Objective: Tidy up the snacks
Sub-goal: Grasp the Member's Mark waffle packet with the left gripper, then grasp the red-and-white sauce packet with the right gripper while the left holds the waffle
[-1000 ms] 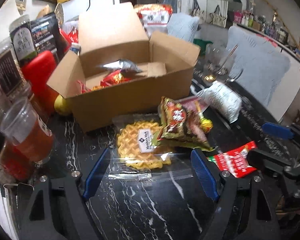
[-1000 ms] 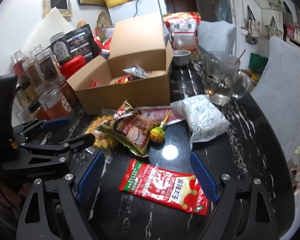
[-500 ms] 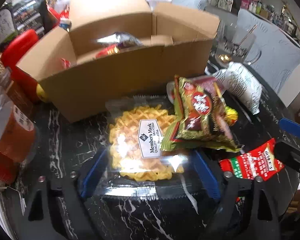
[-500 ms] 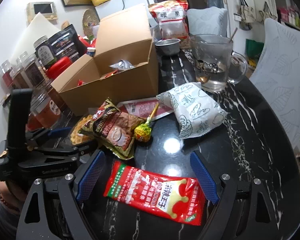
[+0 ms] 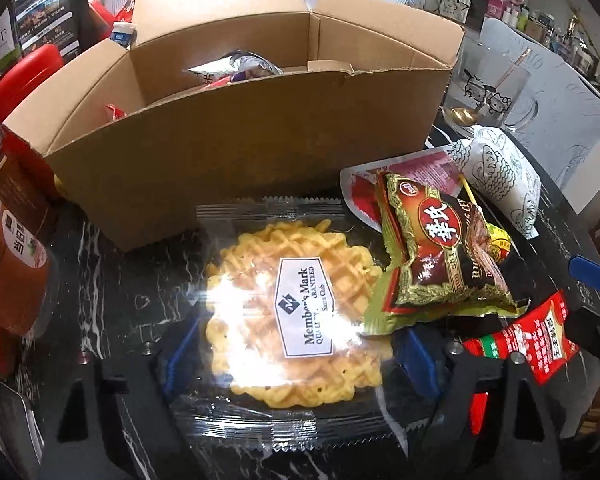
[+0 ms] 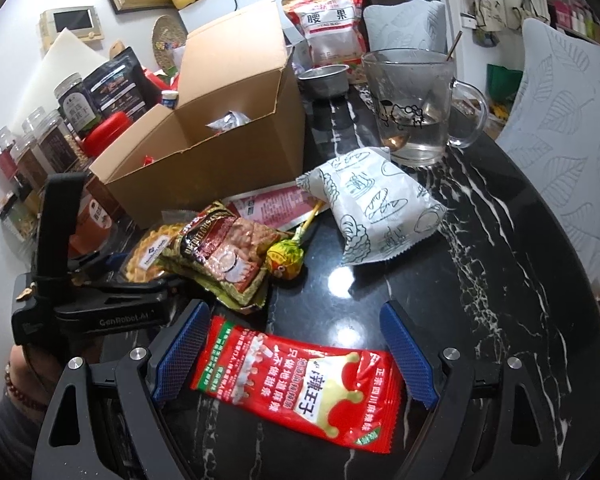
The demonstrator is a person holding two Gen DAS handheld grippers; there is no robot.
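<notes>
My left gripper [image 5: 298,356] is open, its blue pads on either side of a clear-wrapped Member's Mark waffle [image 5: 296,312] lying on the black marble table. A green-brown snack bag [image 5: 440,256] overlaps the waffle's right edge. The open cardboard box [image 5: 236,132] with several snacks inside stands just behind. My right gripper [image 6: 292,356] is open, its pads straddling a red sachet [image 6: 300,384] flat on the table. The waffle [image 6: 148,256], the snack bag [image 6: 220,256], a lollipop [image 6: 286,258], a white patterned packet [image 6: 376,216] and the box [image 6: 204,152] also show in the right wrist view.
Jars and bottles [image 6: 40,148] line the left side beside the box. A glass mug with a spoon [image 6: 416,108], a metal bowl [image 6: 326,80] and a cashew bag [image 6: 330,28] stand behind. A pink flat packet [image 6: 276,206] lies under the snacks. The table edge [image 6: 588,280] curves at right.
My left gripper has moved forward and down until its pads flank the waffle. My right gripper has moved forward over the red sachet.
</notes>
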